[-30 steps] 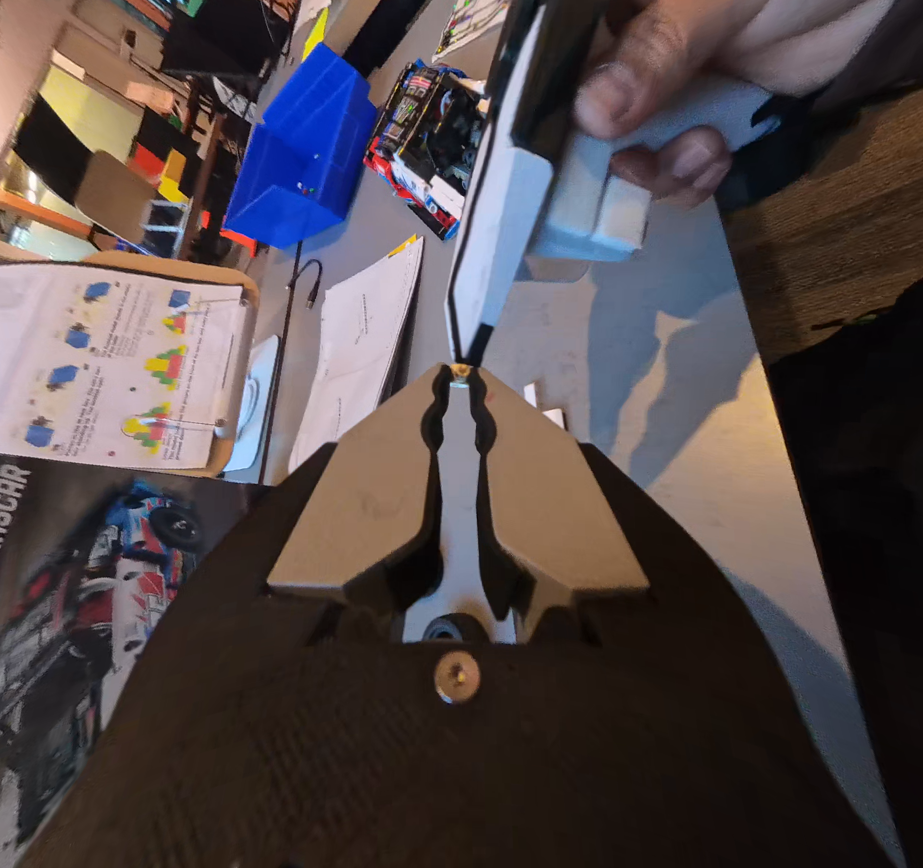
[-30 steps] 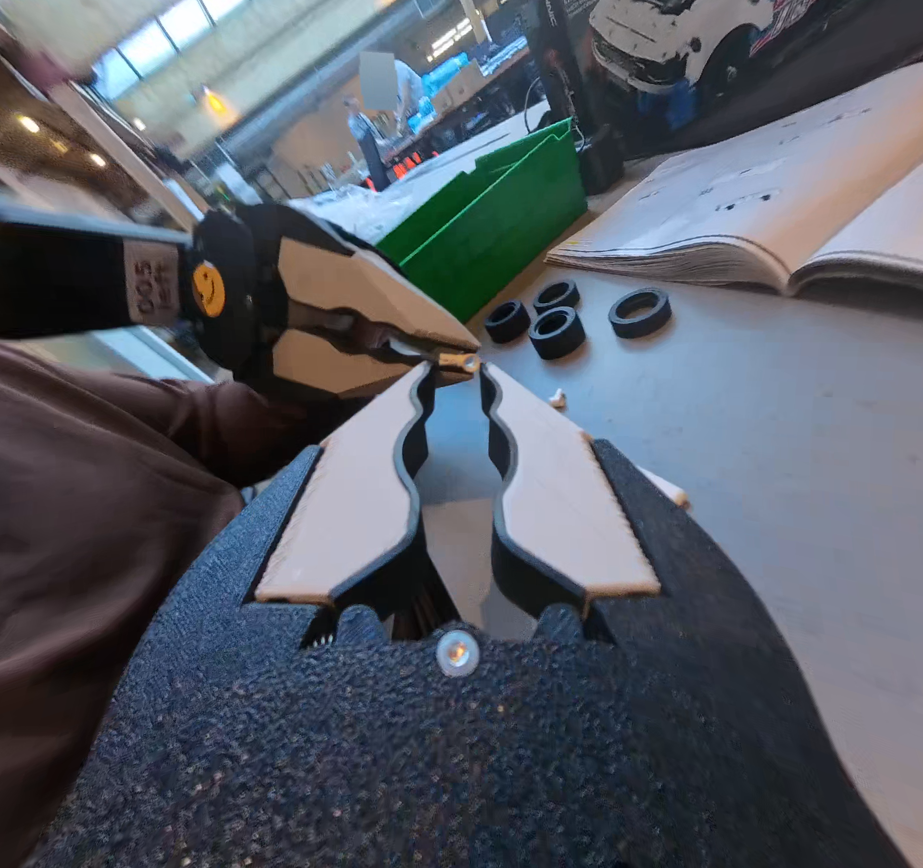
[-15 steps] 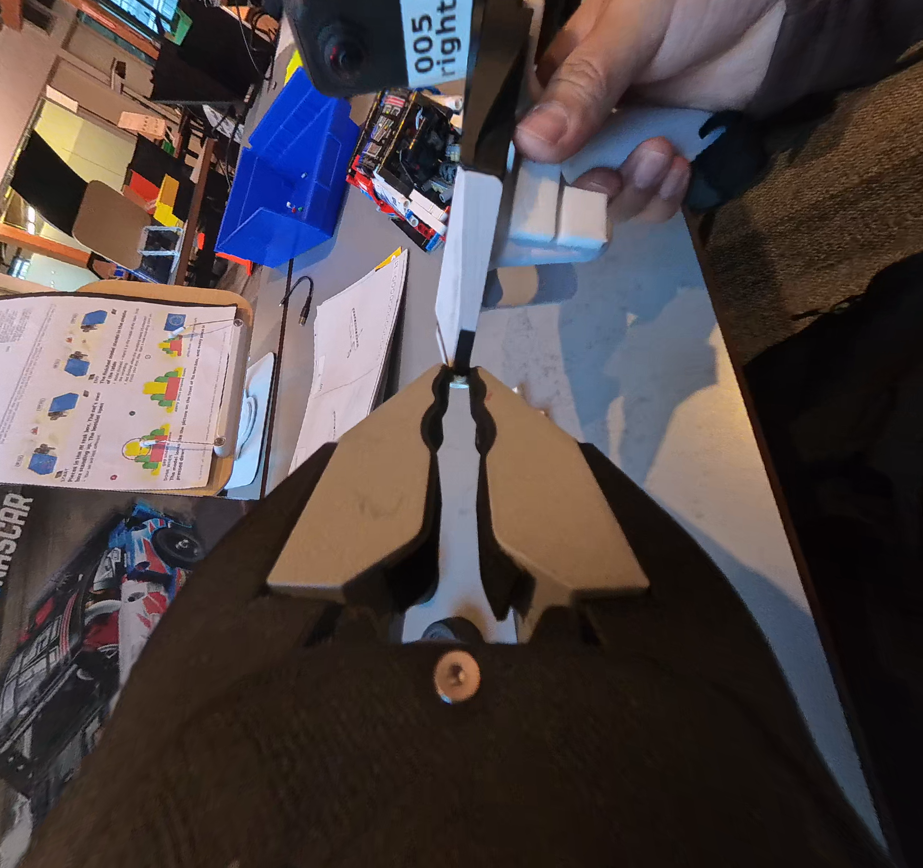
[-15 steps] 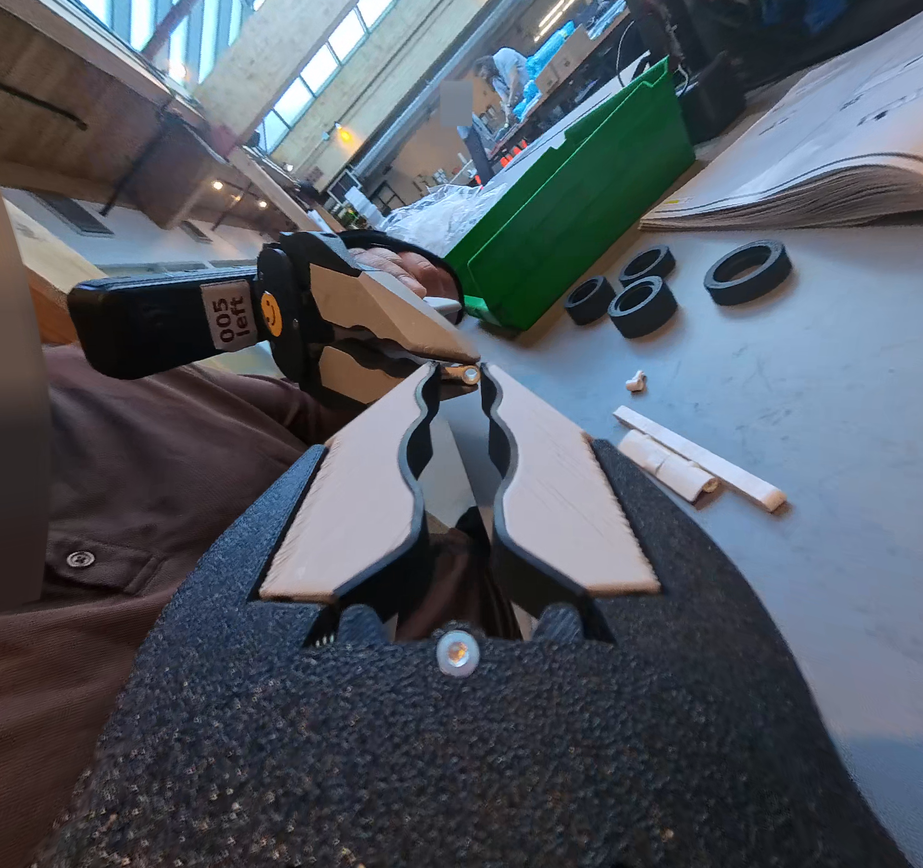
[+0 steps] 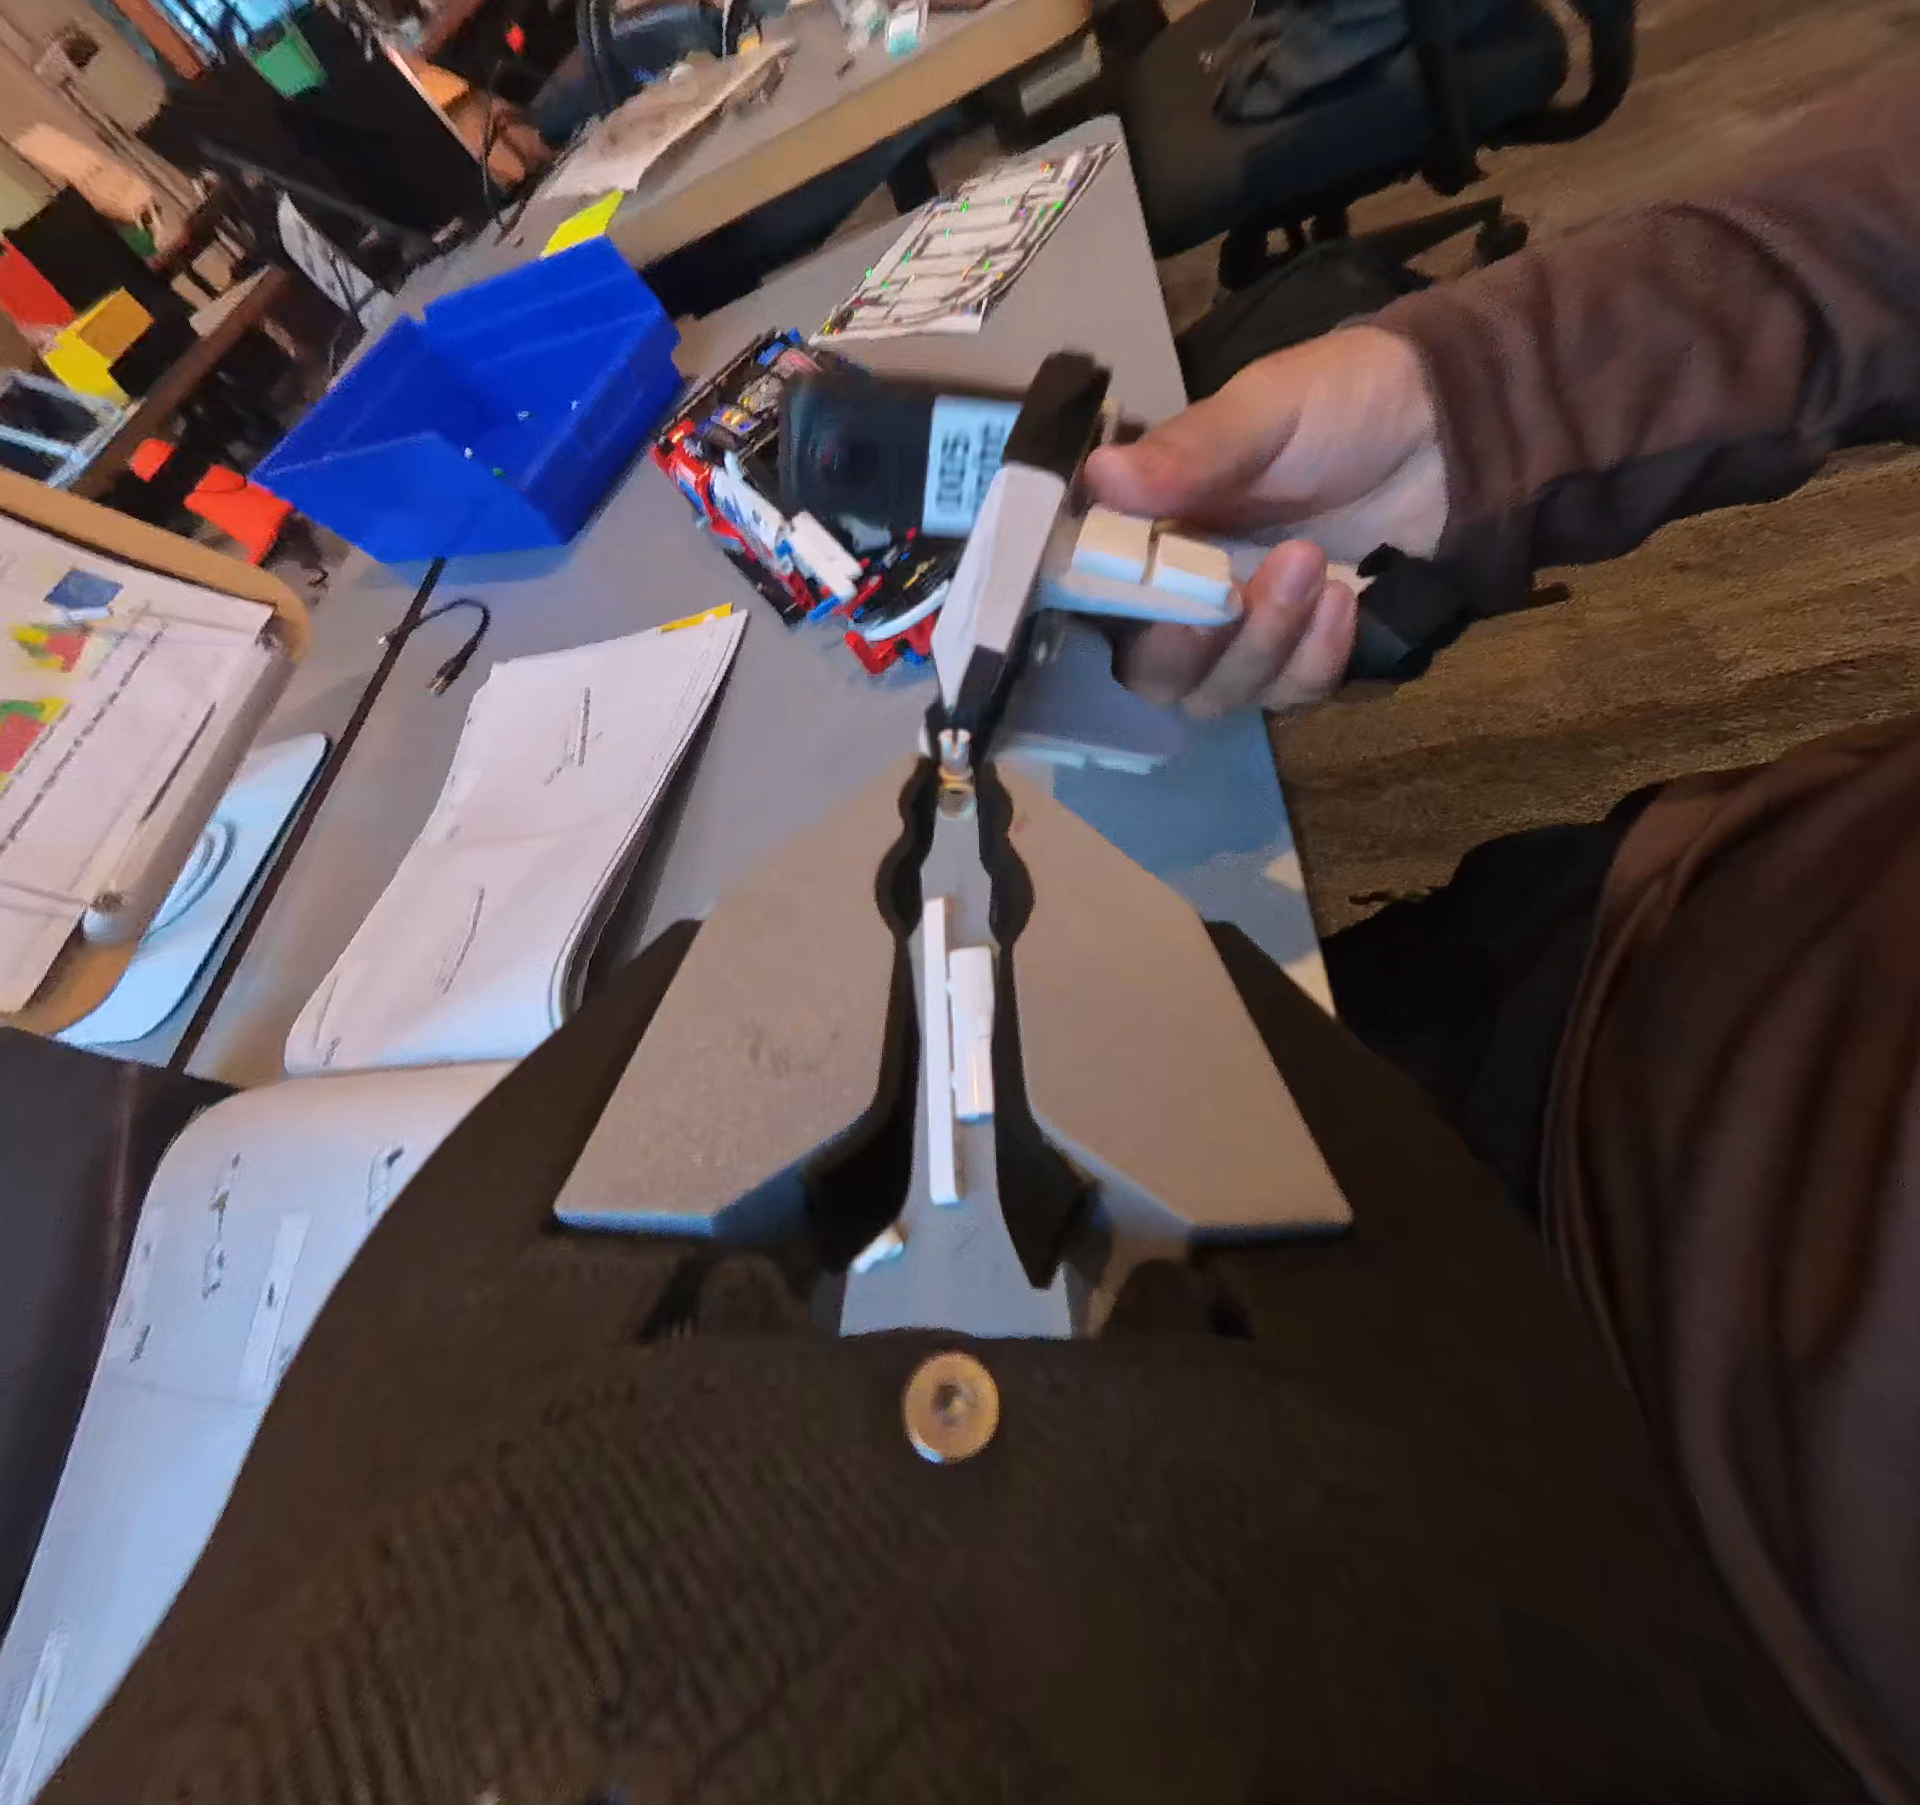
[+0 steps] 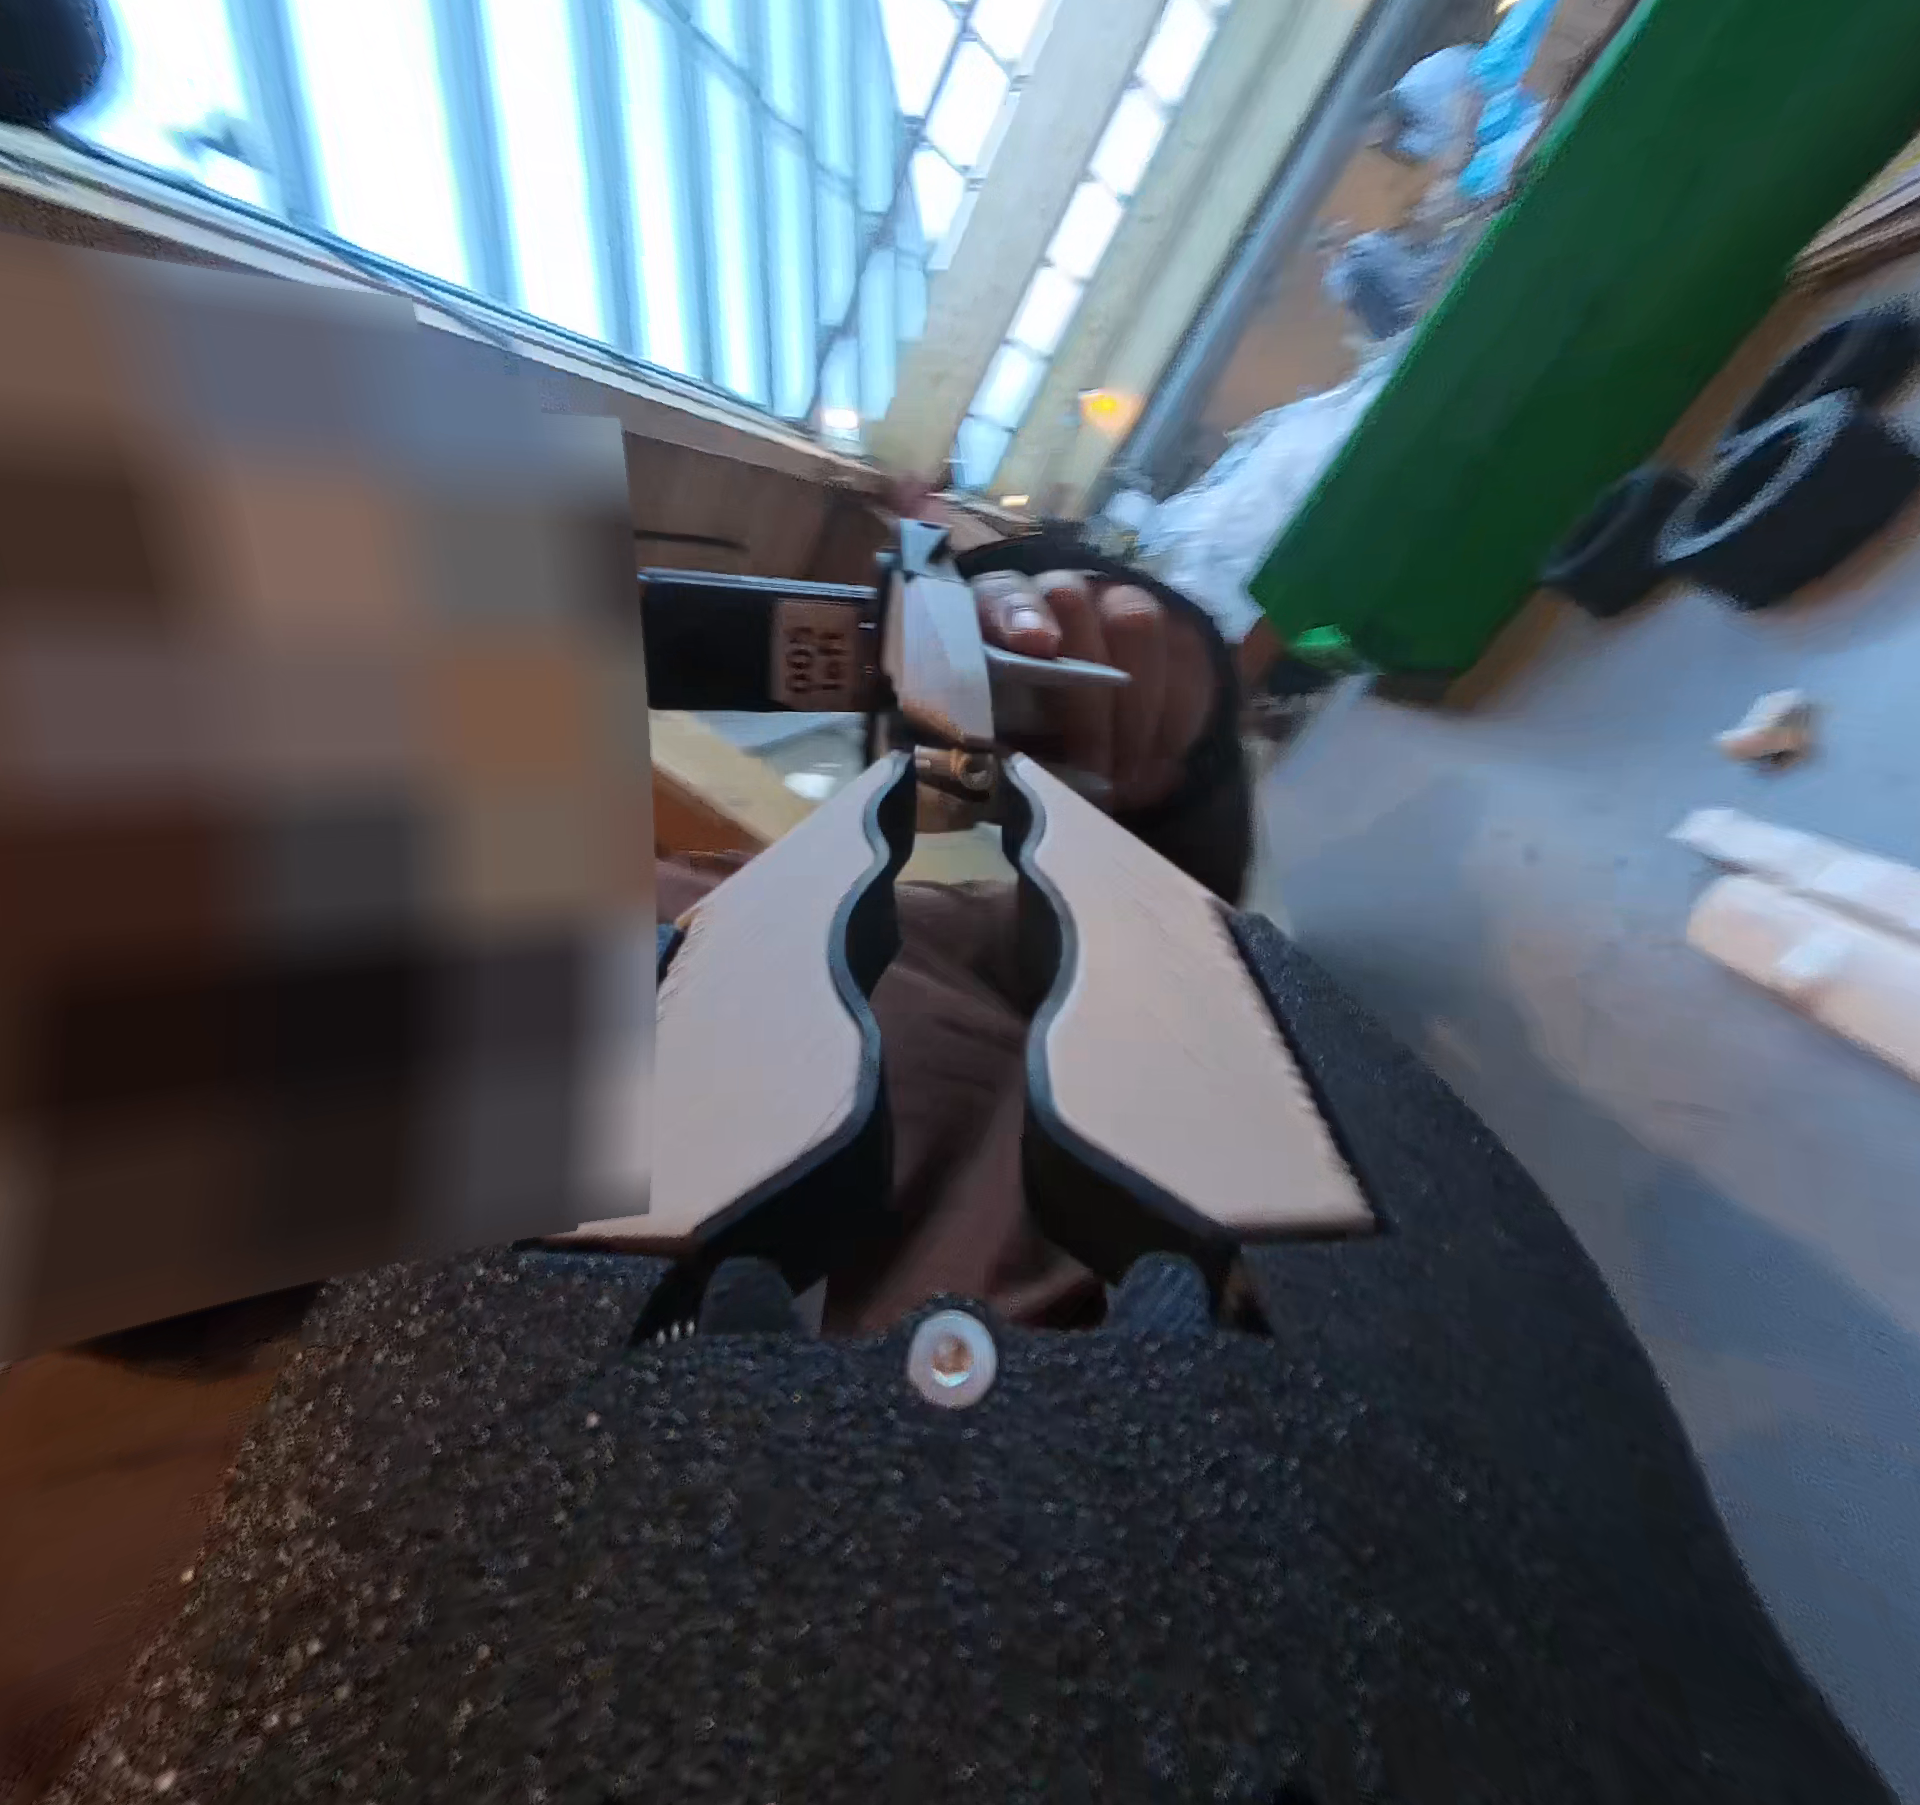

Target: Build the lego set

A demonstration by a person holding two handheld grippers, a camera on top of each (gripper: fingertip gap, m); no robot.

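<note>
Left wrist view, surroundings: blue bin (image 5: 488, 436), open instruction booklet (image 5: 520, 851), half-built red-and-white lego car (image 5: 790, 529) on the grey table (image 5: 769, 716).
Left gripper (image 5: 954, 791): tips pinch a small tan pin (image 5: 953, 799).
Right wrist view, surroundings: green bin (image 6: 1621, 301), black tyres (image 6: 1766, 508), white beams (image 6: 1808, 914).
Right gripper (image 6: 958, 781): tips parted around the pin, apparently not clamped.

The left gripper (image 5: 952, 781) has grey fingers on a black ribbed body, and the small piece (image 5: 952, 768) at its tips is tan and white. Beyond the tips, to the left, the storage bin (image 5: 488, 436) is bright blue, and the lego car (image 5: 800, 529) beside it is red, white, blue and black. In the right wrist view the bin (image 6: 1621, 301) right of the claw is green, the tyres (image 6: 1756, 508) black and the long pieces (image 6: 1808, 914) white on the grey table (image 6: 1558, 1080).
</note>
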